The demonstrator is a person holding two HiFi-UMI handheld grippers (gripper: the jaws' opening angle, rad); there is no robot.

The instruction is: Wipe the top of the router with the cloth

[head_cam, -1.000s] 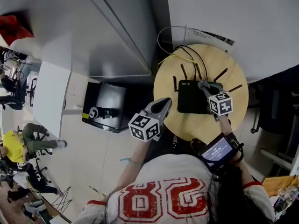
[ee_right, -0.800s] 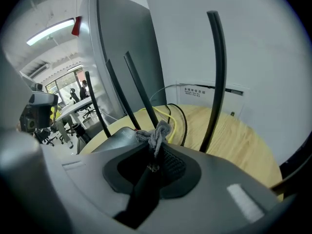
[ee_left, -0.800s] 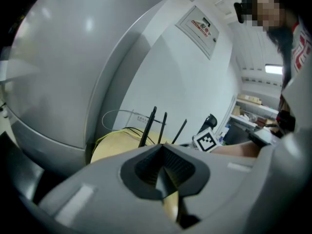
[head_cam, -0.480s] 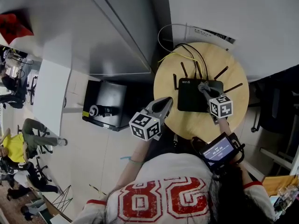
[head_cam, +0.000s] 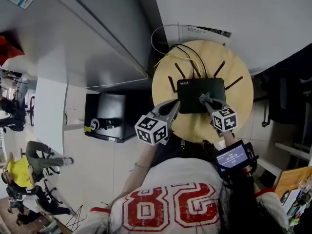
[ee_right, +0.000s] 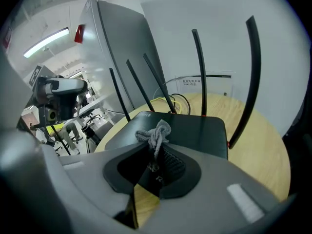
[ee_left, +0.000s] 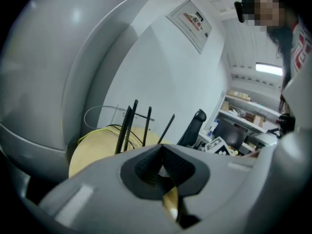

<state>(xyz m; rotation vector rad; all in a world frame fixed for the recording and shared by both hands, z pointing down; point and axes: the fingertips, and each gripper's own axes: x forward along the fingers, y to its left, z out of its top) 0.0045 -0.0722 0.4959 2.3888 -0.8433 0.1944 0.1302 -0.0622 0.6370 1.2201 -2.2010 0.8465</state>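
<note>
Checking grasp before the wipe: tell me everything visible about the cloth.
The cloth is a small grey rag, terry-looking, bunched into a knotted wad. The right gripper is shut on one end; the wad sticks out past the jaw tips, over the near top of the black router. Whether they touch is unclear.

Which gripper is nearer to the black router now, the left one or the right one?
Right. The right gripper, shut on the cloth, is over the top of the router; the left gripper hangs beside its left front corner, apart from it.
</note>
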